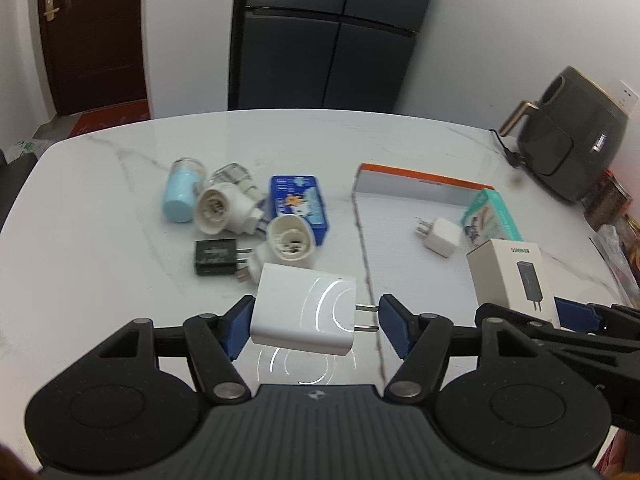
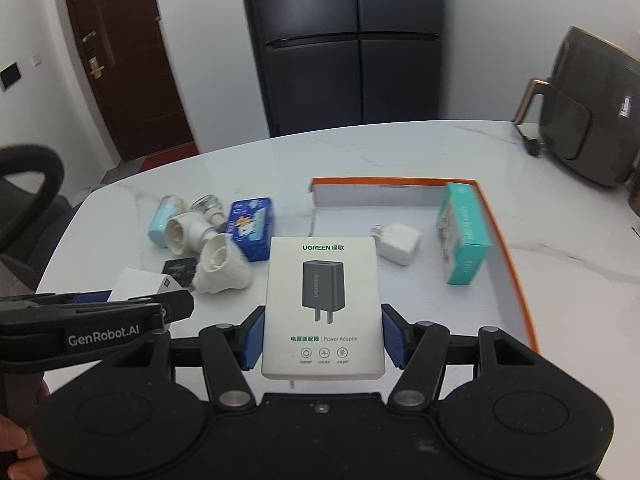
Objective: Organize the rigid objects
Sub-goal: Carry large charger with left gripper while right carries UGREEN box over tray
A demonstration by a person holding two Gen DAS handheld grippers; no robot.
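The white charger [image 1: 304, 312] hangs above the desk's [image 1: 100, 184] near edge, the left gripper's [image 1: 316, 326] jaws clamped on its body and prong tips. Beside it the right gripper [image 2: 322, 338] has its jaws closed on the adapter box [image 2: 323, 308]. Both likely belong in the orange-rimmed tray [image 2: 508, 256] toward the desk's right edge. Carry them level, lower each onto bare tray floor clear of the small white plug [image 2: 398, 243] and teal box [image 2: 464, 236], then release.
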